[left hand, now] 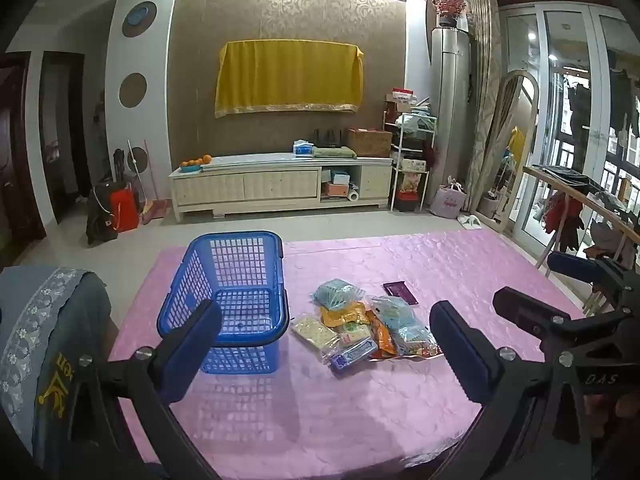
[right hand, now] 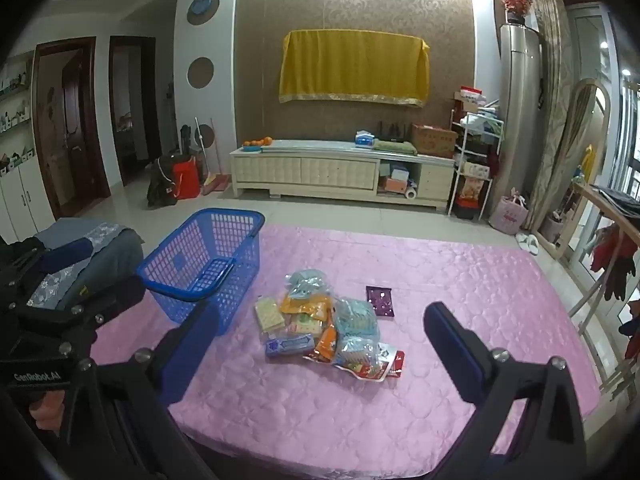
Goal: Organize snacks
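A pile of snack packets (left hand: 362, 330) (right hand: 328, 328) lies on the pink quilted surface (left hand: 320, 408) (right hand: 460, 280). A dark purple packet (left hand: 400, 293) (right hand: 380, 300) lies apart, behind the pile. An empty blue plastic basket (left hand: 232, 300) (right hand: 204, 264) stands left of the pile. My left gripper (left hand: 324, 340) is open and empty, held above the near side, its fingers either side of the basket front and pile. My right gripper (right hand: 324, 344) is open and empty, hovering in front of the pile. It also shows at the right of the left wrist view (left hand: 560, 304).
A grey cloth-covered chair back (left hand: 44, 320) (right hand: 80, 252) stands at the left edge. A wooden rack with hanging clothes (left hand: 580, 208) (right hand: 608, 248) stands to the right. A TV cabinet (left hand: 280, 184) (right hand: 344, 176) lines the far wall across bare floor.
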### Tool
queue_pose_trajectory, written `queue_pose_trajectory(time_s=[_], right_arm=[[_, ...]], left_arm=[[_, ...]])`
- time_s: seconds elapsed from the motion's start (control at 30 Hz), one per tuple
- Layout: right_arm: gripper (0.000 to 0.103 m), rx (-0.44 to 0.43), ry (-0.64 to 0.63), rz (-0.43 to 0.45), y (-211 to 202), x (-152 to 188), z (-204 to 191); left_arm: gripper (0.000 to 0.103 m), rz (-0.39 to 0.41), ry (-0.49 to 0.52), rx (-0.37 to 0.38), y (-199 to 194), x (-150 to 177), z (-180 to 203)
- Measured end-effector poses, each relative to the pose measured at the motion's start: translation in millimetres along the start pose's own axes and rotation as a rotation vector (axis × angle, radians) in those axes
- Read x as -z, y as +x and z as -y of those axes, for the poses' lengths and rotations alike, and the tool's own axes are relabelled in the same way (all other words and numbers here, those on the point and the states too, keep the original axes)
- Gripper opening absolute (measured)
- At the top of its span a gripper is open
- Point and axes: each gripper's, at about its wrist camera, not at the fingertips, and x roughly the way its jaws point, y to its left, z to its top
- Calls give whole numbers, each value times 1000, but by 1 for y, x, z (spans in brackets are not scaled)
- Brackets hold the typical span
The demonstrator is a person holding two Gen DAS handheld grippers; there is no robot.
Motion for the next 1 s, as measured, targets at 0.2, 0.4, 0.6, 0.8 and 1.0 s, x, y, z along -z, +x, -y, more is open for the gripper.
queue_pose_trajectory(time_s=[0.2, 0.4, 0.6, 0.8, 1.0], right_arm=[[103, -5, 5, 9, -2, 0, 1], [103, -4, 4, 9, -3, 1, -1], [103, -11, 4, 5, -4, -3, -3], [103, -14, 5, 7, -3, -4, -1], [103, -17, 5, 7, -3, -3, -1]], left_arm=[[103, -1, 1, 6, 1, 2, -1], [103, -3, 12, -5, 0, 4, 3], [103, -25, 13, -13, -1, 1, 1], [103, -33, 11, -16, -1, 0, 0], [103, -33, 12, -15, -1, 0, 0]])
